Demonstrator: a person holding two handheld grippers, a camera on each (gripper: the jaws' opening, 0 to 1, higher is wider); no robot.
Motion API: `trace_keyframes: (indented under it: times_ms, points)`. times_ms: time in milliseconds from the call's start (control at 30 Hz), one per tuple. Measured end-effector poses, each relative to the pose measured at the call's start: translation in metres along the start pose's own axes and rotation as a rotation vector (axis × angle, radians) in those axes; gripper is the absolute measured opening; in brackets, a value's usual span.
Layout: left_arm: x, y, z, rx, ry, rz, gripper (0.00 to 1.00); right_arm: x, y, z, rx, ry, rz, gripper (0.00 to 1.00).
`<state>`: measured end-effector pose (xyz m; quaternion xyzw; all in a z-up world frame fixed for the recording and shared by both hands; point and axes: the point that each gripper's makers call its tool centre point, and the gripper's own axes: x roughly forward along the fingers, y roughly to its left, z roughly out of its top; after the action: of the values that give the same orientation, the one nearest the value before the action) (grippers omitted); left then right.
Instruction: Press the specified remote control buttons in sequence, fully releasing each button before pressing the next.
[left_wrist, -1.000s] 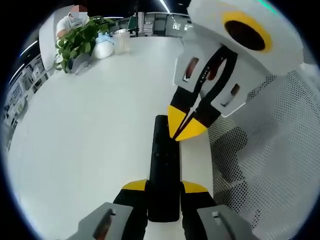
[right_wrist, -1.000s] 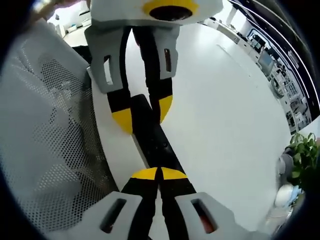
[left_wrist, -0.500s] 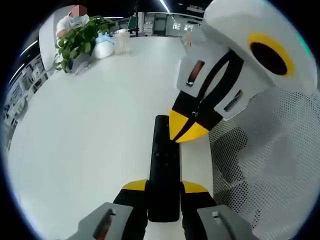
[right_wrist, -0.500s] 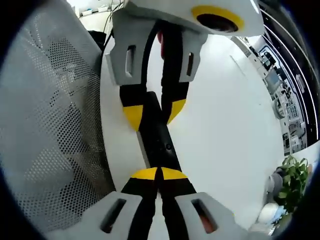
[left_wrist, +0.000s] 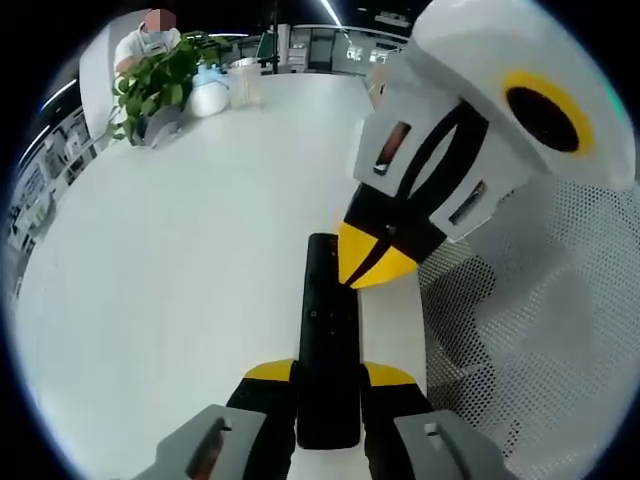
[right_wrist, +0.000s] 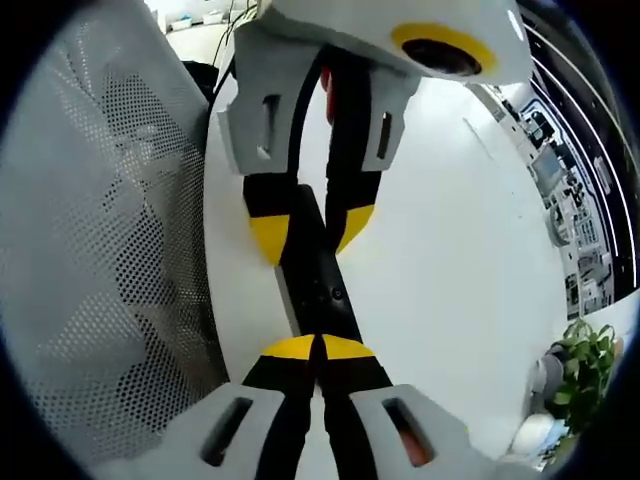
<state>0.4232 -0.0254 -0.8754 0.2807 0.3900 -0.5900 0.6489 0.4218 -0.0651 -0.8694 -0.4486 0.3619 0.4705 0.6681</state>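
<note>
A long black remote (left_wrist: 328, 330) lies lengthwise on the white table (left_wrist: 180, 250). My left gripper (left_wrist: 328, 375) is shut on its near end, one yellow tip on each side. My right gripper (left_wrist: 366, 262) reaches in from the upper right, shut, and its joined yellow tips touch the remote's far part. In the right gripper view my right gripper (right_wrist: 318, 347) rests its shut tips on the remote (right_wrist: 318, 285). Beyond it the left gripper (right_wrist: 310, 230) clamps the remote from the far side.
A white perforated mesh surface (left_wrist: 540, 300) runs alongside the remote; it is seen again in the right gripper view (right_wrist: 100, 250). At the table's far end stand a green plant (left_wrist: 155, 85), a white vessel (left_wrist: 208, 98) and a seated person (left_wrist: 150, 35).
My right gripper has tilted and rolled a little while its tips stayed on the remote's far part. The remote and my left gripper have kept still.
</note>
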Motion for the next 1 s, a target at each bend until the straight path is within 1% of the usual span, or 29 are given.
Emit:
trace_keyframes:
  times_ms: [167, 300, 433, 600, 633, 700, 733, 833, 900, 1000]
  points:
    - [0.0, 0.0003, -0.0001, -0.002, -0.002, 0.0, 0.24, 0.0005, 0.0005, 0.0023, -0.017, -0.005, -0.002, 0.0]
    - [0.0001, 0.0003, -0.0001, -0.003, -0.006, -0.001, 0.24, 0.001, 0.0003, 0.0059, -0.008, -0.025, 0.002, 0.0]
    - [-0.0001, 0.0005, -0.0004, -0.001, -0.005, -0.001, 0.24, 0.0019, 0.0003, 0.0062, -0.009, -0.019, 0.002, 0.0]
    - [-0.0001, 0.0006, -0.0005, 0.001, -0.005, -0.001, 0.24, 0.0033, 0.001, 0.0072, -0.036, -0.001, -0.009, 0.0]
    - [-0.0002, 0.0007, -0.0006, 0.002, -0.005, -0.001, 0.24, 0.0034, 0.0005, 0.007, -0.022, 0.004, -0.011, 0.0]
    - [-0.0004, 0.0007, -0.0009, 0.004, -0.006, -0.001, 0.24, 0.0038, 0.0004, 0.0058, 0.081, 0.018, -0.009, 0.0]
    - [-0.0005, 0.0007, -0.001, 0.005, -0.006, -0.001, 0.24, 0.0039, -0.0001, 0.0058, 0.103, 0.02, -0.007, 0.0]
    - [-0.0006, 0.0006, -0.0009, 0.009, -0.009, -0.002, 0.24, 0.0038, -0.0017, 0.0058, 0.134, 0.019, 0.005, 0.0]
    - [-0.0005, 0.0007, -0.0009, 0.01, -0.012, -0.003, 0.24, 0.0037, -0.002, 0.0051, 0.172, 0.008, 0.013, 0.0]
    - [-0.0005, 0.0007, -0.001, 0.013, -0.011, -0.003, 0.24, 0.0032, -0.0026, 0.0042, 0.204, -0.009, 0.023, 0.0]
